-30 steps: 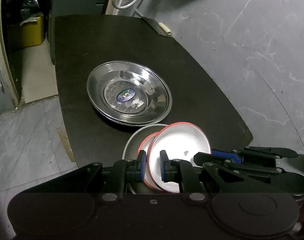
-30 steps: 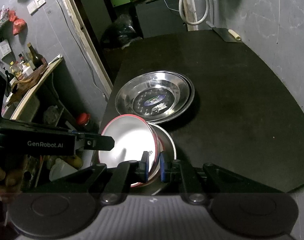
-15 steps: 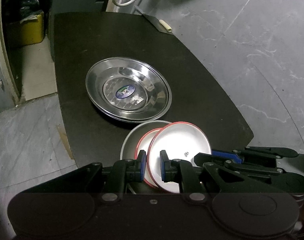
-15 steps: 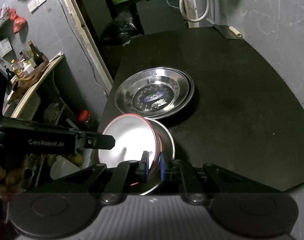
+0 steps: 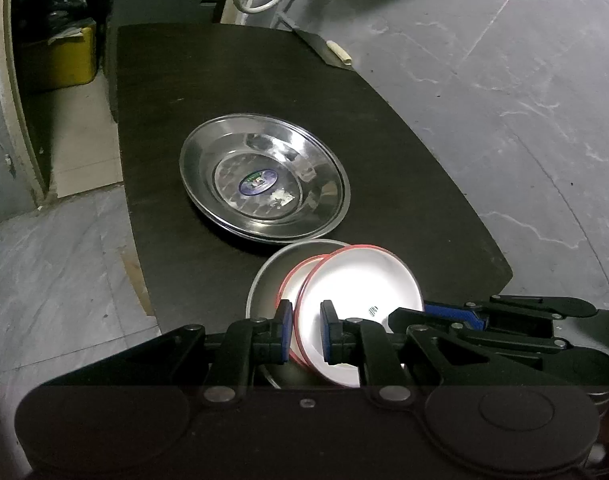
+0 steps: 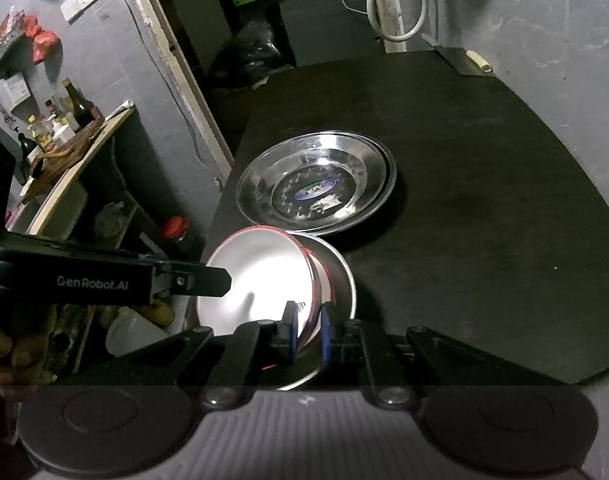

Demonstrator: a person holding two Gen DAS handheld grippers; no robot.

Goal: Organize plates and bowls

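Two nested white bowls with red rims (image 5: 364, 280) (image 6: 256, 272) sit tilted in a small steel plate (image 5: 264, 280) (image 6: 344, 280) at the near edge of the black table (image 5: 224, 80). My left gripper (image 5: 306, 320) is shut on their near rim. My right gripper (image 6: 307, 328) is shut on the rim from the opposite side. Each gripper also shows in the other's view: the right gripper (image 5: 424, 314) and the left gripper (image 6: 220, 280). Just beyond lies a large steel plate (image 5: 264, 184) (image 6: 316, 184) with a blue sticker.
A cleaver (image 5: 324, 48) lies at the table's far right corner by the grey wall. Off the table's left edge are a shelf with bottles (image 6: 64, 120), a red-lidded jar (image 6: 176, 228) and a yellow box (image 5: 64, 56). A person's fingers (image 6: 8, 352) hold the left gripper.
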